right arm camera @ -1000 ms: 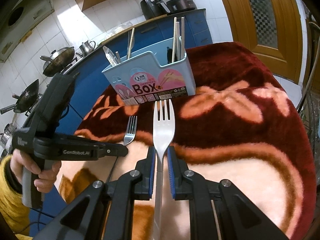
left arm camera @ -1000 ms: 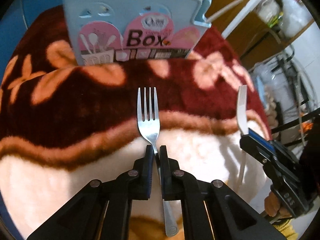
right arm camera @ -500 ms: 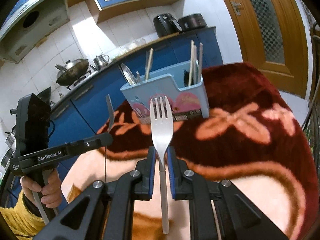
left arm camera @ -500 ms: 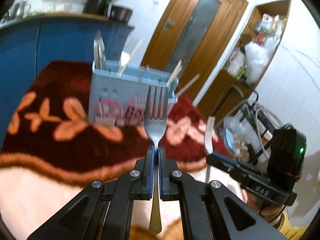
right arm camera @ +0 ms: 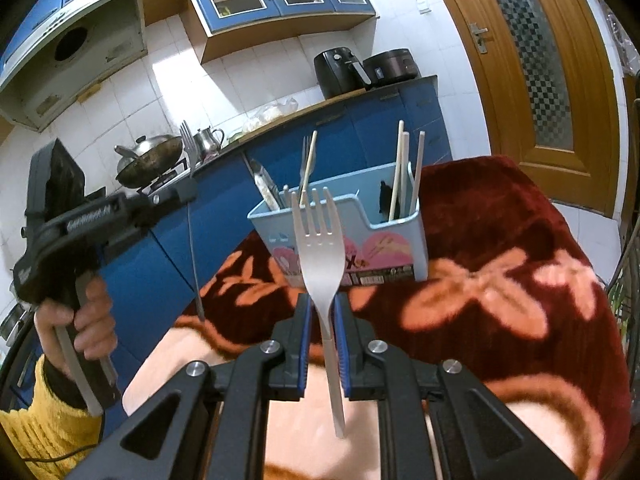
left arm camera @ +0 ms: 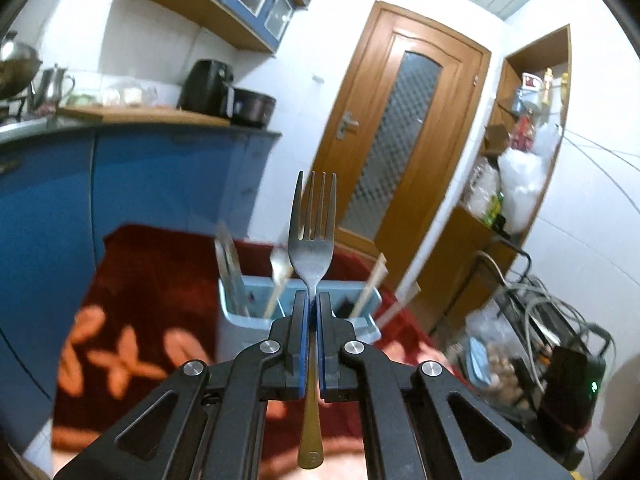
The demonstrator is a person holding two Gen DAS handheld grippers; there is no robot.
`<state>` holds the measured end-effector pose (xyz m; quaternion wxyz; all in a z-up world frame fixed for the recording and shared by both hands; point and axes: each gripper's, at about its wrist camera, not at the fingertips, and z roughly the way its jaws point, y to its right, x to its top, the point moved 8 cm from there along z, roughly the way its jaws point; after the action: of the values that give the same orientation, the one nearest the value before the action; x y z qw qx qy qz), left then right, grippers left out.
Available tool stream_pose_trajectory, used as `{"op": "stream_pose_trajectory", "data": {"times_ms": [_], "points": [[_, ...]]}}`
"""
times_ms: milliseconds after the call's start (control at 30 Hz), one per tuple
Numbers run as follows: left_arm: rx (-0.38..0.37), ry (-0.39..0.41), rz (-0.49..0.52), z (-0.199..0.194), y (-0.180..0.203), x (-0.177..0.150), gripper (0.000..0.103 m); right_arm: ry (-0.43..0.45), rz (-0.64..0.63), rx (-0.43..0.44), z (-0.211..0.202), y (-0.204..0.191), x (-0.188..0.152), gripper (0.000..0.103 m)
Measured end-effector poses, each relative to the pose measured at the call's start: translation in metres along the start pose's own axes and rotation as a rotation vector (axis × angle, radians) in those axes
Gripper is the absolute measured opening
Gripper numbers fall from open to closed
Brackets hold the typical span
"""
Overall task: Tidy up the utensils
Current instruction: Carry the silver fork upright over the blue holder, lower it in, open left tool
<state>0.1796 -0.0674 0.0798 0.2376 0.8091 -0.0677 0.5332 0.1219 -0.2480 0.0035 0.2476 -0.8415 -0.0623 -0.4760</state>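
Both forks lifted off blanket [right arm camera: 500, 300] now: steel fork [left arm camera: 312, 236] pinched in left gripper [left arm camera: 313, 300], white fork [right arm camera: 320, 248] in right gripper [right arm camera: 320, 300]; one box [right arm camera: 384, 248], three chopsticks [right arm camera: 404, 172].

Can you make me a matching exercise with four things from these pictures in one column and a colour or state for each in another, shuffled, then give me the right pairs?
Column one:
1. metal fork
2. white fork
3. utensil box
4. chopsticks

Column two:
A. standing upright in the box's right compartment
B. clamped in the right tongs
C. pale blue, on the red flowered cloth
D. clamped in the left tongs

Pairs: 1-D, 2-B, 3-C, 4-A
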Motion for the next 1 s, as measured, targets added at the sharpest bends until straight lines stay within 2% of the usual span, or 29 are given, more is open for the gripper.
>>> {"op": "stream_pose_trajectory", "data": {"times_ms": [233,467,833,1000], "points": [[0.075,0.077,-0.02,0.03,-0.017,0.046,0.003,0.06,0.003,-0.008,0.003,0.006,0.025,0.011],[0.116,0.147,-0.02,0.057,-0.025,0.067,0.003,0.059,-0.004,-0.022,0.015,0.015,0.031,0.01],[0.171,0.248,0.05,0.074,-0.036,0.039,0.003,0.008,0.028,-0.03,0.033,0.031,0.019,0.01],[0.173,0.213,0.059,0.083,-0.04,0.022,0.003,0.002,0.019,-0.024,0.034,0.027,0.017,0.01]]}}
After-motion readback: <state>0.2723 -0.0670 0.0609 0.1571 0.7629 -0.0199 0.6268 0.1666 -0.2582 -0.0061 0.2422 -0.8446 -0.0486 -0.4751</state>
